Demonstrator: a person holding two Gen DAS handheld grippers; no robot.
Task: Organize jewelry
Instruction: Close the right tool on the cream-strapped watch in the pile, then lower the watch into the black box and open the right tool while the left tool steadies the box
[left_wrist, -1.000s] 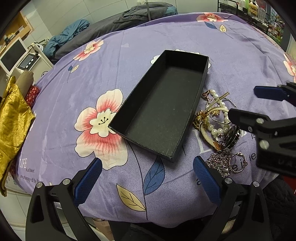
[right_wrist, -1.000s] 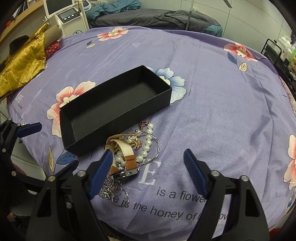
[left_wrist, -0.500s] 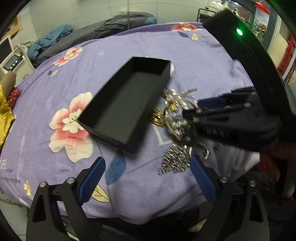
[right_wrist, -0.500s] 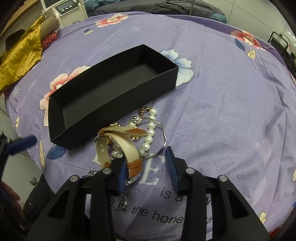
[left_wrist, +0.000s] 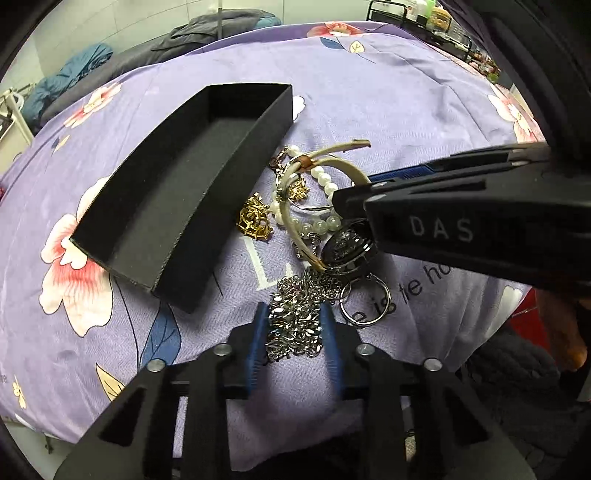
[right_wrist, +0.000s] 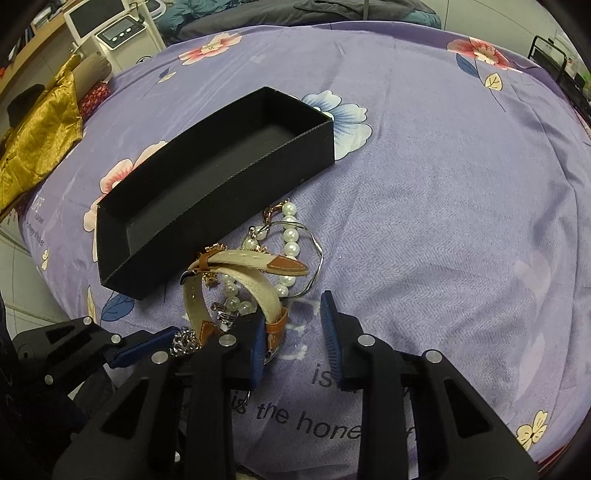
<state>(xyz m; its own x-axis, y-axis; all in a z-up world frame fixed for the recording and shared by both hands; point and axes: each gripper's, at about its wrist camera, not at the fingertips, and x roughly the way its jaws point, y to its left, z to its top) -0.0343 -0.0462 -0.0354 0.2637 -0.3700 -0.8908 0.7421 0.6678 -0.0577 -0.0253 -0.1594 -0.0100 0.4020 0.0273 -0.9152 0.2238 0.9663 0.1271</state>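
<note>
An empty black box lies on the purple flowered cloth. Beside its long wall is a heap of jewelry: a cream-strapped watch, a pearl bracelet, a gold brooch, a steel ring and a silver chain. My left gripper points down at the chain, jaws closing, both pads against the pile. My right gripper is over the watch, jaws closing. The strap's brown end lies against its left pad and its right pad touches nothing.
The cloth's near edge drops off just below the jewelry. Gold fabric and a white device with a screen stand off the left side. Dark clothing lies along the far edge, and a wire rack is at the far right.
My left gripper swung right from in front of the box and sank onto the chain, its jaws narrowing from wide open. My right gripper dropped onto the watch and narrowed.
</note>
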